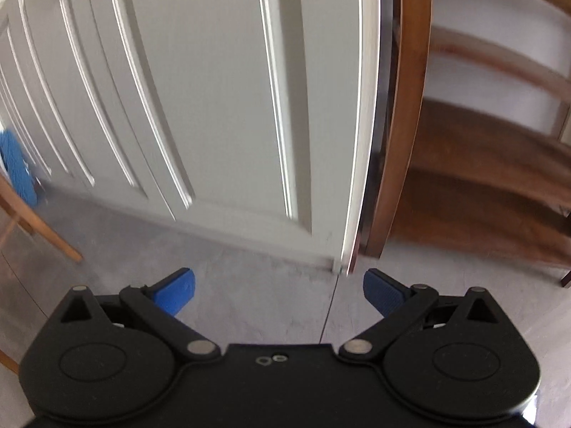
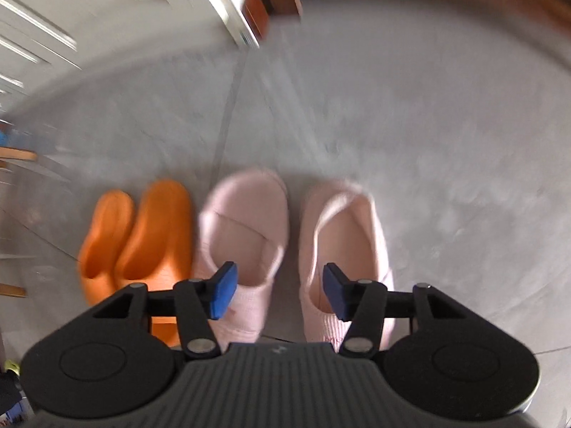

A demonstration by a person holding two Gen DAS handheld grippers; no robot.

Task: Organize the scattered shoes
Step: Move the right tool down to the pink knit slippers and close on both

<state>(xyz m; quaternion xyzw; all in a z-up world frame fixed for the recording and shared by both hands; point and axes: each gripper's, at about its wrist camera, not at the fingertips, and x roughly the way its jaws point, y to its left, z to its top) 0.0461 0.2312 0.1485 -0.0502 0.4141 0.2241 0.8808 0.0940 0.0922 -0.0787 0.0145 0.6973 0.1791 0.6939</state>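
Right gripper [image 2: 277, 292] hanging half-open, empty, over the gap between two pink slippers [image 2: 246, 235]; long axes running straight ahead; left gripper [image 1: 279, 291] gaping wide, seeing no shoes

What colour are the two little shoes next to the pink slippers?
Orange, seen best in the right wrist view.

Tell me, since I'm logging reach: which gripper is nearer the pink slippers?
Right. The right gripper hangs open directly over the pink slippers; the left gripper faces the white door, no slippers in its view.
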